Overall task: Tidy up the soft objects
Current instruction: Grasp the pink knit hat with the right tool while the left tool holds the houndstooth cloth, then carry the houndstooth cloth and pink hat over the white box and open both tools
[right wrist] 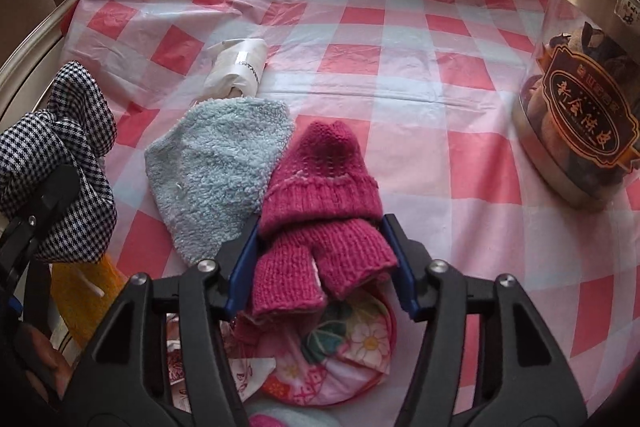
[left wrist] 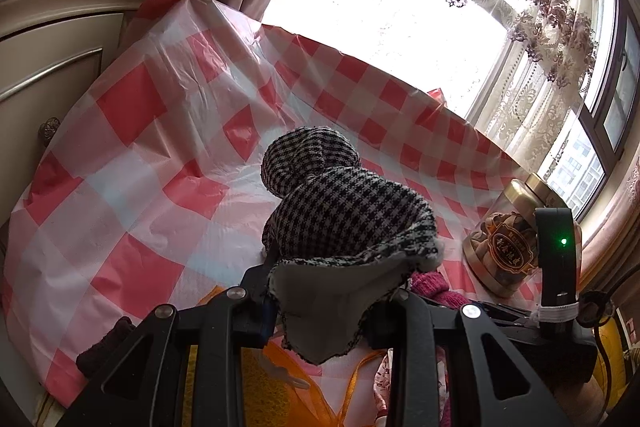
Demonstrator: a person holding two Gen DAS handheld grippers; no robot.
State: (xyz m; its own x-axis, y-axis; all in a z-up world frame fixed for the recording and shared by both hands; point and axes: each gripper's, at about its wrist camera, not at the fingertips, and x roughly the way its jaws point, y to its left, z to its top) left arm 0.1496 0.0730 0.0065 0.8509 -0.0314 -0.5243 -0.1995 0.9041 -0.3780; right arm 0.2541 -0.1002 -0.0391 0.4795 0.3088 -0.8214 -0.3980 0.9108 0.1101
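My left gripper [left wrist: 320,291] is shut on a black-and-white houndstooth mitten [left wrist: 344,211] and holds it up above the table; the mitten also shows in the right wrist view [right wrist: 60,163] at the far left. My right gripper [right wrist: 320,259] has its jaws closed against a magenta knitted glove [right wrist: 320,203] that lies on the checked tablecloth [right wrist: 400,67]. A pale blue fleece mitten [right wrist: 216,171] lies just left of the magenta glove. A floral fabric pouch [right wrist: 336,355] and an orange knit piece [right wrist: 84,303] lie under the grippers near the front edge.
A clear jar [right wrist: 580,107] with a gold lid stands at the right; it also shows in the left wrist view [left wrist: 504,239]. A small white wrapped bundle [right wrist: 238,67] lies behind the blue mitten. A cream cabinet [left wrist: 52,39] stands left; curtains and a window are behind.
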